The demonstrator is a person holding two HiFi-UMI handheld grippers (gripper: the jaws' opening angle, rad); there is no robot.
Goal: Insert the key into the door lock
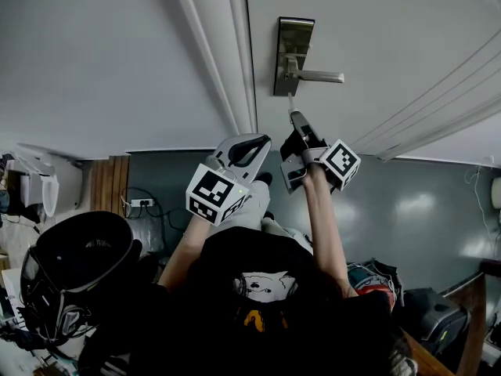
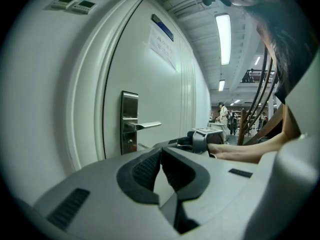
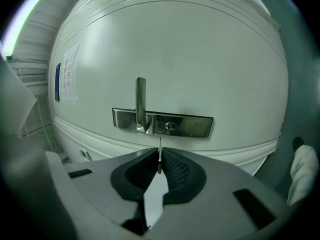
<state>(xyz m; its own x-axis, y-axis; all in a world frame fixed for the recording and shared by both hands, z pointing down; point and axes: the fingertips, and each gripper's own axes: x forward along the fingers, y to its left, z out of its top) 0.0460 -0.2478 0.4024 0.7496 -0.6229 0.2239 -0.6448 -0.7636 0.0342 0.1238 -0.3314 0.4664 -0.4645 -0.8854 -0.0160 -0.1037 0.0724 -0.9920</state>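
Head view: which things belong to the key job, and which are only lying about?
Job: key, held by the right hand-held gripper; lock plate with keyhole; door.
Lying about: black helmet; power strip; dark bag; left hand-held gripper, shut and empty.

1. Paper notice (image 2: 162, 46) stuck high on the door (image 2: 145, 84): lines of dark print, too small to read.
2. Narrow blue plate (image 2: 162, 27) just above the notice: lettering illegible.
3. Left marker cube (image 1: 215, 194) and right marker cube (image 1: 340, 161): black-and-white square codes only.
4. Dark shirt (image 1: 235, 261), near edge: pale drawing with yellow marks, nothing readable.
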